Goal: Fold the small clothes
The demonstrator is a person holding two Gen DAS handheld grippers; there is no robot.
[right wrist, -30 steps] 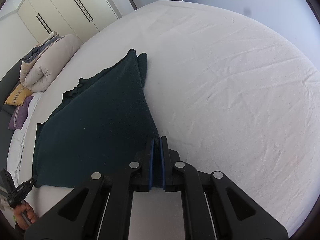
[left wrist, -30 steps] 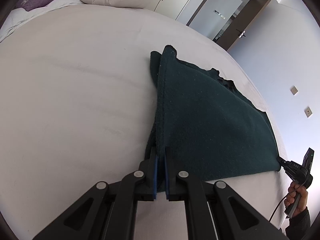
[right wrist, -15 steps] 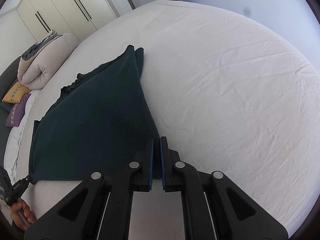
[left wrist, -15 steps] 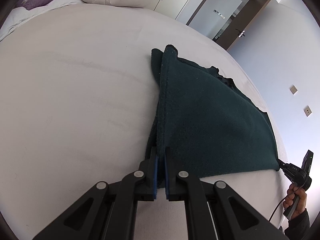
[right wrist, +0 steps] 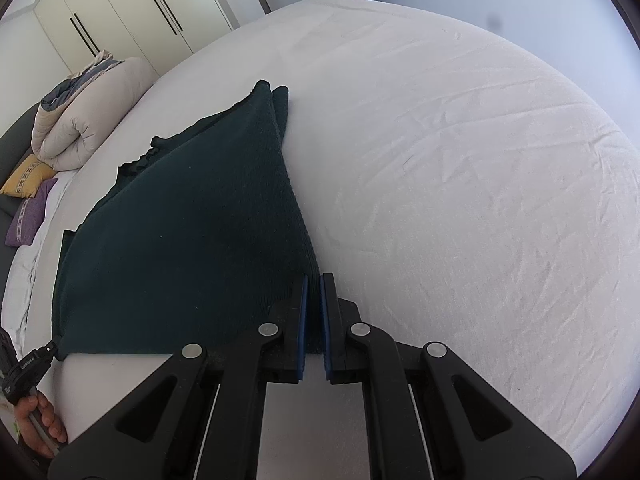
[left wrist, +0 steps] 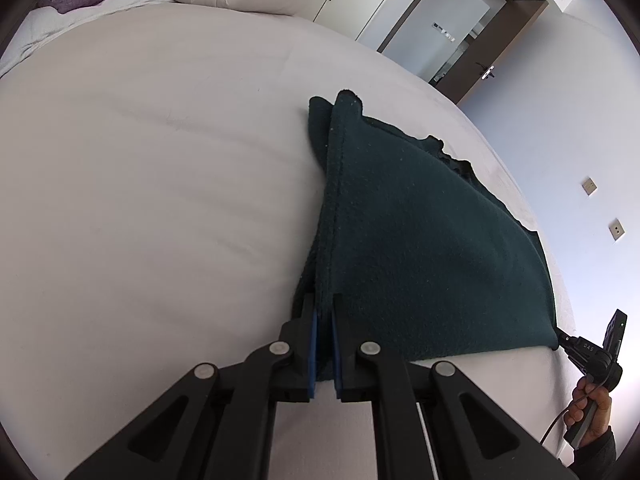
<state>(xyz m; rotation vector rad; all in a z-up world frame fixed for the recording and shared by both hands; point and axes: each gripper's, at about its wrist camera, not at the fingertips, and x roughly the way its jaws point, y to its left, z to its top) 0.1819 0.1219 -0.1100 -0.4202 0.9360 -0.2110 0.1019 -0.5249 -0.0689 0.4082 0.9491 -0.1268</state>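
— Room on the left?
— Plenty. Wide white bed sheet [left wrist: 140, 200] lying bare from the left rim across to one dark teal fleece cloth [left wrist: 420, 240]. Doubled over on the bed, far corners nearly matched, near edge drawn straight from claw to claw.
— Claws?
— Two. Left claw [left wrist: 323, 300] with jaws opening by a hair, the cloth's near left corner between the blue pads. Right claw [right wrist: 314, 280] clamped tight on the near right corner.
— Right of the cloth?
— More sheet, creased, running clear to the bed's curved edge.
— Anything in one view only?
— Left wrist view alone: one brown door [left wrist: 508, 40], two wall plates [left wrist: 589, 186]. Right wrist view alone: white wardrobe doors [right wrist: 120, 12] with black handles.
— Shared?
— One rolled beige duvet [right wrist: 80, 128], one yellow cushion [right wrist: 28, 174], one purple cushion [right wrist: 30, 212], all near the head of the bed. Also the opposite claw at its corner, one hand [left wrist: 588, 404] on the grip.
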